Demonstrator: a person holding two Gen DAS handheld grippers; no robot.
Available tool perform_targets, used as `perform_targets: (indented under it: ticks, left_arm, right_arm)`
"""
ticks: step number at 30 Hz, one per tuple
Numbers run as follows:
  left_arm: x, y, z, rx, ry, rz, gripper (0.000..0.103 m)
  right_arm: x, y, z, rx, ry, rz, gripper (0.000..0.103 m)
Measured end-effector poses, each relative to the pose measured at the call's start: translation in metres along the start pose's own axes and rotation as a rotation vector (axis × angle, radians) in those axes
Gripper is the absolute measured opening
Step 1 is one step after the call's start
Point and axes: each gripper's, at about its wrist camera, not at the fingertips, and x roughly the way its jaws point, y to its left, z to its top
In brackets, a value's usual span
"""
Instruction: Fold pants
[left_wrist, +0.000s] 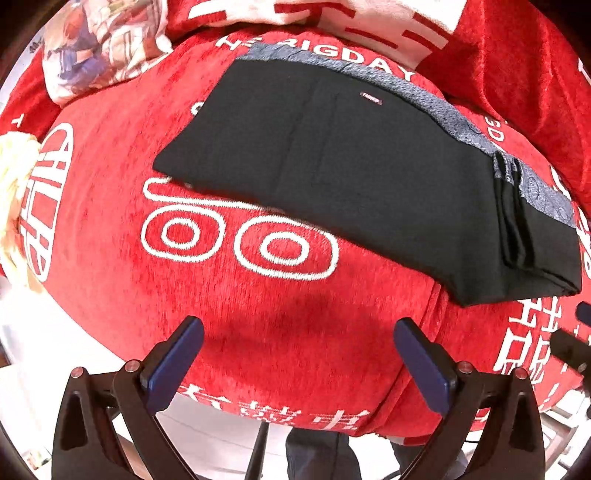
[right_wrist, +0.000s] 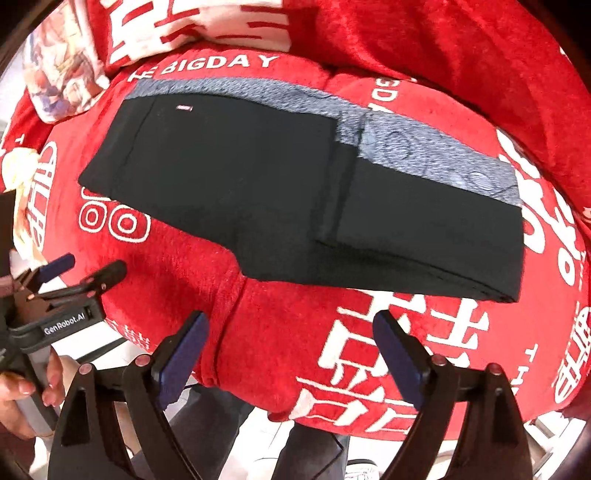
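Your black fabric pants (left_wrist: 354, 177), folded into a compact stack, lie on the red cloth-covered surface (left_wrist: 258, 314). Left gripper (left_wrist: 299, 354) and right gripper (right_wrist: 291, 347) hover just short, jaws apart and empty, suggesting folding is finished.

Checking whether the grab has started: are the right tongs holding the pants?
No, the right tongs are open, short of the pants, over red cloth.
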Motion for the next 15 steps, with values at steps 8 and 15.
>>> perform_targets:
  ticks: [8, 15]
  left_arm:
    - [-0.007, 0.029, -0.006, -0.1, -0.022, -0.046, 0.103]
    - [-0.003, 0.068, -0.002, -0.181, -0.046, -0.033, 0.103]
  right_arm:
    - [-0.008, 0.021, 0.015, -0.061, 0.012, -0.041, 0.092]
    - [0.006, 0.052, 0.027, -0.092, 0.021, -0.037, 0.092]
